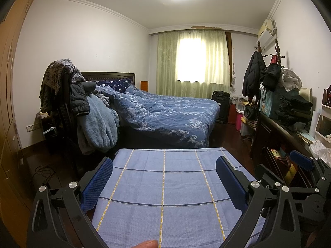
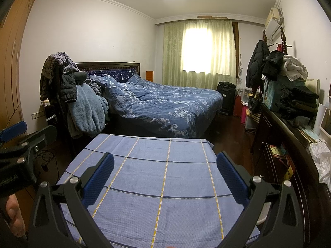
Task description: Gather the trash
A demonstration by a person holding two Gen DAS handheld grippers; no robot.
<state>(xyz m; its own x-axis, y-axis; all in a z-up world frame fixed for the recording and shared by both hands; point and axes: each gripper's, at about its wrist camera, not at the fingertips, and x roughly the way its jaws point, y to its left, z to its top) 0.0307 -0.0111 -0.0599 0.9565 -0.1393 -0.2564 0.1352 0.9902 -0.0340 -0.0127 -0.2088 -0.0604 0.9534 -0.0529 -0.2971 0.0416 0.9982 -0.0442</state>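
Here, both tools are held low and level over the near table, side by side, facing down the room.
Left gripper (image 1: 164, 180): fingers spread wide with nothing between them; blue ridged pads (image 1: 97, 183) poised above the cloth, pointing toward the bed.
Right gripper (image 2: 165, 176): likewise released, its pads (image 2: 231, 177) well apart, empty, hovering over the same cloth; its body also shows at the right edge of the left view.
Hands: a fingertip (image 1: 148, 243) shows at the bottom edge of the left view; part of a hand (image 2: 13, 215) gripping the left tool shows at the lower left of the right view.
Table (image 1: 165, 186): covered with a light blue cloth crossed by dark blue and yellow-white lines.
Trash: a crumpled white plastic bag (image 2: 320, 161) lies on the near end of the dark dresser (image 2: 289, 144) to the right, beyond the right gripper and apart from it; translucent, wrinkled, loosely bunched.
Dresser top: piled further back with folded dark clothes (image 2: 298, 103) and a white garment.
Bed (image 2: 165, 107): rumpled blue patterned quilt, beyond the table.
Chair (image 1: 68, 103): heaped with jackets and a blue fleece, left of the bed.
Window (image 1: 190, 60): bright behind pale green curtains.
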